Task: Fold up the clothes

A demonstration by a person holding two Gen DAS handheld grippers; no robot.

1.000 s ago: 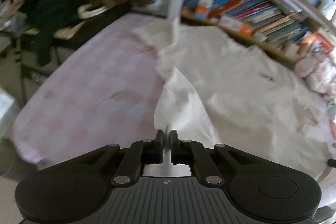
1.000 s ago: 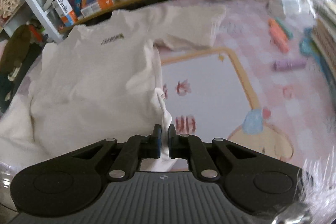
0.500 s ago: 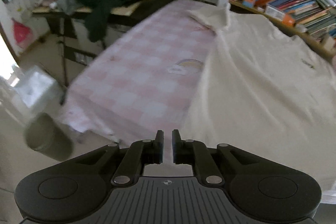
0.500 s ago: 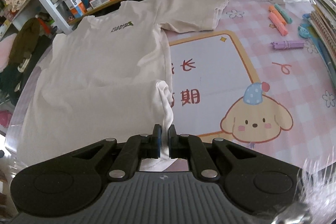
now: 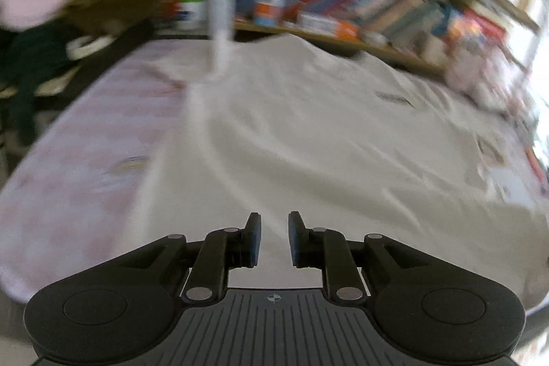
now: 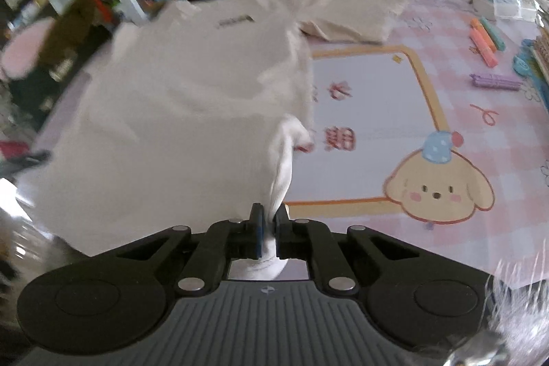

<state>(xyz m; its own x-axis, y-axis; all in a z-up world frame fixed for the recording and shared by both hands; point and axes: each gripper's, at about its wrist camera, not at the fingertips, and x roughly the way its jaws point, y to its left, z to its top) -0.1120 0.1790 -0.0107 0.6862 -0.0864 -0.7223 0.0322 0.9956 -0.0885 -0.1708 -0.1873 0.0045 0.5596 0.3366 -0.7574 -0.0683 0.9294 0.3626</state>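
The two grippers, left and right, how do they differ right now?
The left gripper has its fingers apart with nothing between them, while the right gripper is shut on a bunched hem of the white T-shirt. The left hovers over flat shirt fabric; the right lifts a ridge of fabric toward itself. The left wrist view is motion-blurred, the right sharper. Both are the same black two-finger design, over the same shirt.

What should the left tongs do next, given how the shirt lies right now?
Probably lower the left tongs onto the near hem of the cream T-shirt and close. They stand open with nothing between them, hovering over the fabric, while the right tongs are shut on the opposite hem corner, pulling it up into a ridge. A matching grip would let both lift evenly.
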